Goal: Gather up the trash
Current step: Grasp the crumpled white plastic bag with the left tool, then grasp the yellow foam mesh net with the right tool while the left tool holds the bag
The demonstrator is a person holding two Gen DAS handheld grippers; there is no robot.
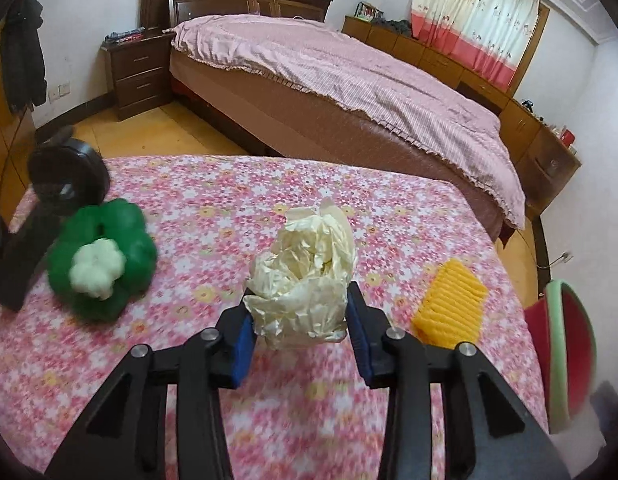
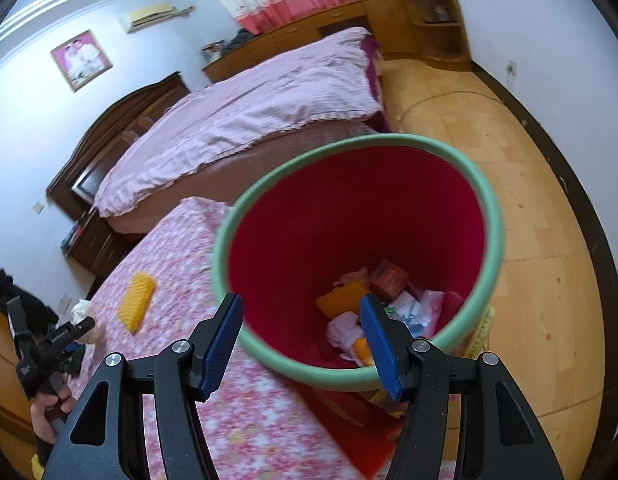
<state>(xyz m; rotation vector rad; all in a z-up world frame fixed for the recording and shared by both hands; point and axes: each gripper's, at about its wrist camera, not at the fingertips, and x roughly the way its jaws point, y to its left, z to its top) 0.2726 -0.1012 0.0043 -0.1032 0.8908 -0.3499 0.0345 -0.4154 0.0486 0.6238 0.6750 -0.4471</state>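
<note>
My left gripper [image 1: 299,316] is shut on a crumpled cream paper ball [image 1: 305,280], held just above the pink flowered tablecloth [image 1: 229,200]. My right gripper [image 2: 301,340] is open and empty, over the near rim of a red trash bin with a green rim [image 2: 489,208]. The bin holds several wrappers and bits of trash [image 2: 385,292]. The bin's edge also shows at the far right of the left wrist view [image 1: 565,356]. The left gripper shows small at the left edge of the right wrist view [image 2: 75,330], with the paper beside it.
On the table lie a green toy with a white cauliflower piece [image 1: 105,264], a yellow ridged block [image 1: 453,304] [image 2: 136,306] and a black device [image 1: 65,176]. A bed with a pink cover [image 1: 349,80] stands behind, with wooden floor [image 2: 509,160] around the bin.
</note>
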